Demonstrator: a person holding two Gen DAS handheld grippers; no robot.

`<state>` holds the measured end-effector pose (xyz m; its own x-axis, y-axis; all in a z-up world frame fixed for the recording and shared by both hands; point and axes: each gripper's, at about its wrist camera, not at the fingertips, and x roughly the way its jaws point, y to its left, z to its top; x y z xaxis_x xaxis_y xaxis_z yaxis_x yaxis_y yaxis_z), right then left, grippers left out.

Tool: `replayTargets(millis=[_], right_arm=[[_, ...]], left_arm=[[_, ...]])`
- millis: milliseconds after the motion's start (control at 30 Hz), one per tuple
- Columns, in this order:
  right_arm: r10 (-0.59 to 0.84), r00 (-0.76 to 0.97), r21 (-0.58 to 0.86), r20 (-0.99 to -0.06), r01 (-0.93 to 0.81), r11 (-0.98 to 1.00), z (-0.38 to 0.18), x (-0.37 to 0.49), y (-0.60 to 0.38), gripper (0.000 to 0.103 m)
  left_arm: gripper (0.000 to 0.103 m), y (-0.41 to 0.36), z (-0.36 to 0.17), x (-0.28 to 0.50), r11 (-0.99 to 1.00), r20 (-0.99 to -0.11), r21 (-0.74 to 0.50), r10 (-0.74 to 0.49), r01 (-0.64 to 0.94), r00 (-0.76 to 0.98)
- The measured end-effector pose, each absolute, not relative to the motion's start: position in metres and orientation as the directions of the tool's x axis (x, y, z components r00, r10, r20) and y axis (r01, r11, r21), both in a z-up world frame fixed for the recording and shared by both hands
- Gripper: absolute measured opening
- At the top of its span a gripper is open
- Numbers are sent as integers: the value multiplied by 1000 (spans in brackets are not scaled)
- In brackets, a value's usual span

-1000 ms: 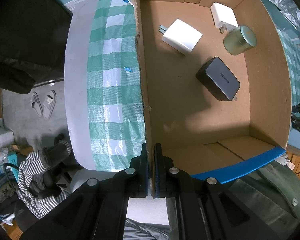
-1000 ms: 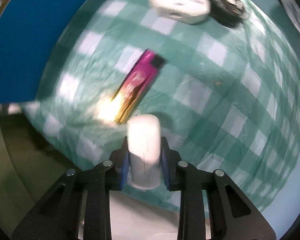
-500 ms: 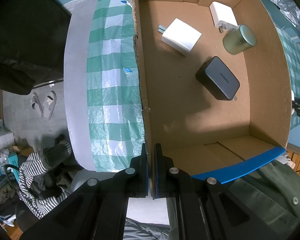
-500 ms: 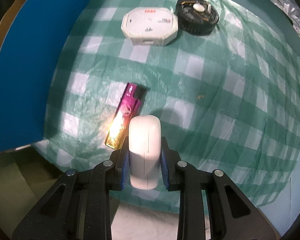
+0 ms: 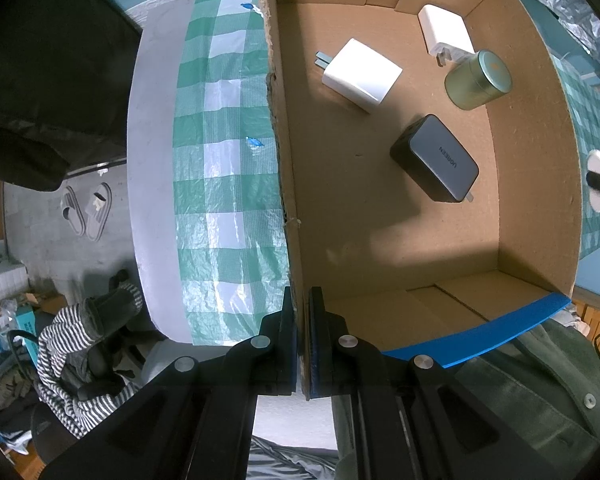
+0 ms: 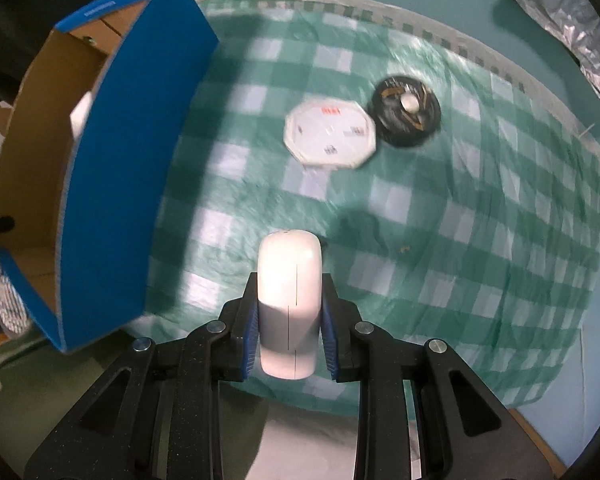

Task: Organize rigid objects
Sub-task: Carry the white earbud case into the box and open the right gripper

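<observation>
**White case lifted, box half filled**

The box [image 5: 380,240] stands on the checked worktop [image 6: 480,240] with four things already lying in it: a white charger [image 5: 362,75], a second white plug [image 5: 444,34] in the far corner, a dark charger [image 5: 436,159] and a green tin [image 5: 478,79] beside the side wall. Left outside on the cloth are a white octagonal pack [image 6: 331,134] and, touching it or just beside it, a black round thing [image 6: 407,110]; motion blur makes it hard to say what that one is. So the sorting looks a little past halfway, with two pieces to fetch once the present one goes in.

The left gripper [image 5: 303,344] is clamped on the box's near wall, steadying it. The right gripper [image 6: 290,320] is clenched on a white rounded case [image 6: 290,292], held above the cloth, right of the box's blue outer wall and not yet over its opening.
</observation>
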<state>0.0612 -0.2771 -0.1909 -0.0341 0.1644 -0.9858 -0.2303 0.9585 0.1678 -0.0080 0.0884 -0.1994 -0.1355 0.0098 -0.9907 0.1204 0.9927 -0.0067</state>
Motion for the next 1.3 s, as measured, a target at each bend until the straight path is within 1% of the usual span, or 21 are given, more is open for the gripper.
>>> replayTargets(millis=[267,333,433,900,1300], right_arm=[[172,-14,170,-985,-245,954,-164,71,-265,25],[174,-7,170,-985,-256,952,-170,69,-254,25],[184,1,177,-983,-270,946,-162,74,-242,25],[248,22,220,-969,-389,895,-137,101,-180,25],[270,12,235,-963,-456,858,-138,110,-128,25]], left_arm=[[6,89,-197,-6,993,-992,-12,3,114,-130],[6,89,-197,-5,994,-992,-13,2,113,-128],[6,88,-197,-4,993,-992,-11,3,113,-127],[6,88,-194,-2,994,-992,-16,-2,106,-130],[6,90,-193,-3,994,-992,-16,-2,108,-125]])
